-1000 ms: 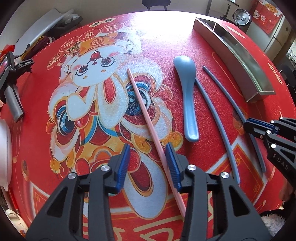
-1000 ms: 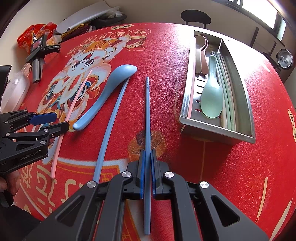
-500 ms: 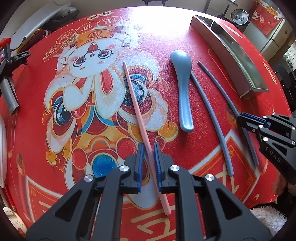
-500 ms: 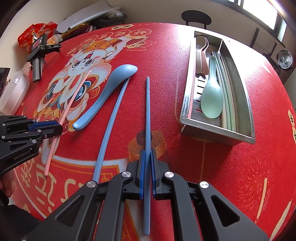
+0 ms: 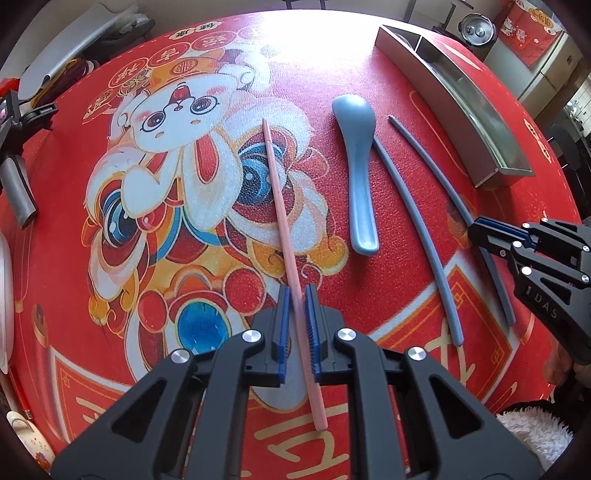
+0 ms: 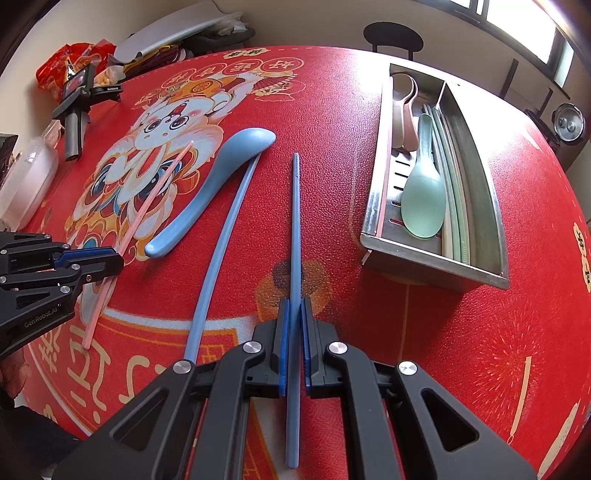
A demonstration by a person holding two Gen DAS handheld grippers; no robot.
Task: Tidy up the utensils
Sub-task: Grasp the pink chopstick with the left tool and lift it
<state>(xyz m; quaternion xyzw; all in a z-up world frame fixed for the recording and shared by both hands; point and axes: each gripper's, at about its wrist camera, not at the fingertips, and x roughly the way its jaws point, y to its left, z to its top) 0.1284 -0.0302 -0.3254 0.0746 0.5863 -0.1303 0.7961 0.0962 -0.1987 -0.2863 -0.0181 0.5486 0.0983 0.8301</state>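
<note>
My left gripper (image 5: 296, 295) is shut on a pink chopstick (image 5: 280, 206) that points away over the rabbit print, its near end sticking out behind the jaws. My right gripper (image 6: 294, 308) is shut on a blue chopstick (image 6: 295, 221). A second blue chopstick (image 6: 225, 243) and a blue spoon (image 6: 218, 188) lie on the red mat between the two grippers. The steel utensil tray (image 6: 436, 258) at the right holds a green spoon (image 6: 423, 199), pale chopsticks and pink and white spoons at its far end.
A black clamp tool (image 6: 75, 107), snack bags and a white plastic container (image 6: 26, 181) sit at the mat's left edge. A chair (image 6: 393, 37) stands behind the round table. A cooker (image 5: 476, 29) stands beyond the tray.
My left gripper closed on the pink chopstick, which has lifted slightly and turned more upright in view. My right gripper stays shut on the blue chopstick, barely moved.
</note>
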